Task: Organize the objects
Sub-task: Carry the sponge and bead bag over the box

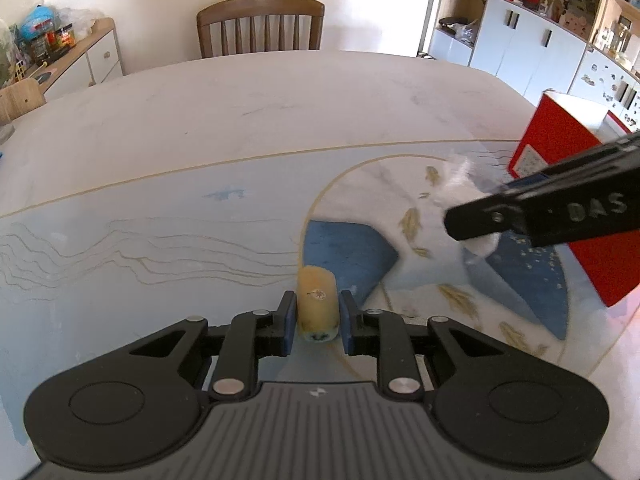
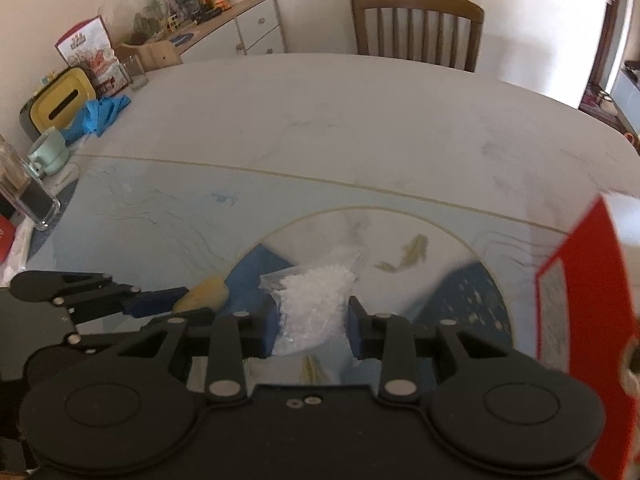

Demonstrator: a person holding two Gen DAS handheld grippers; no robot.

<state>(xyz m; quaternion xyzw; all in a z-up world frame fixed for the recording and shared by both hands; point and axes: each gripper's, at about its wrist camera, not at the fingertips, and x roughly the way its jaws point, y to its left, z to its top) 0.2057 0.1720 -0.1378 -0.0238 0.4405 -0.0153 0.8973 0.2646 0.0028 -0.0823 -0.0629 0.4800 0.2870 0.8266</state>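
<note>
The counter [image 1: 240, 112] lies open ahead toward the chair [image 1: 260, 24]; a red box [image 1: 560, 148] (tilted) blocks the right.

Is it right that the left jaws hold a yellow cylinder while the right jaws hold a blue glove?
Not quite. The left gripper does hold the yellow cylinder, but the right gripper holds a clear bag of white pellets, as the right wrist view shows. The blue glove lies on the table.
</note>
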